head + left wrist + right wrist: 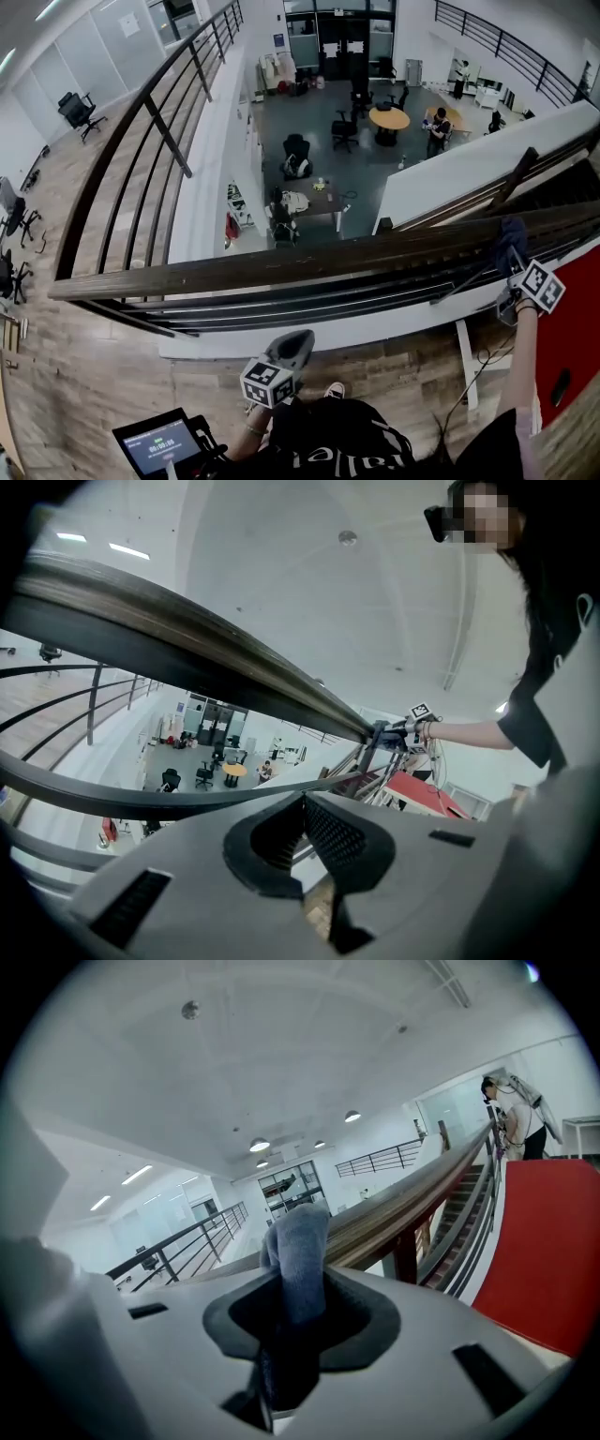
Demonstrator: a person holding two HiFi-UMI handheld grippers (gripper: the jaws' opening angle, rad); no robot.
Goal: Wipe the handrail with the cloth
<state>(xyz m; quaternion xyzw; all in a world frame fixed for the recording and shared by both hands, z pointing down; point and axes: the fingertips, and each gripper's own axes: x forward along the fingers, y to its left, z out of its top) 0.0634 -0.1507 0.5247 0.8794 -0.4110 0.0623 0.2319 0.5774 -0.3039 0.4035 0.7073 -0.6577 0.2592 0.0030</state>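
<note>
Right gripper (295, 1307) is pinching a bunched blue-grey soft cloth (298, 1241), with the fold sticking up past the jaws. The cloth looks pressed on the far-right end of the dark brown wooden handrail (281, 262), near where it meets the stair rail. Left gripper (305, 841) has its jaws pressed together on nothing, held low on the near side, below the rail. Wiping looks underway, but the rail's matte grain shows no wiped/unwiped boundary, so I'd count the whole long run leftwards as left to do. Black metal bars run below the rail.
</note>
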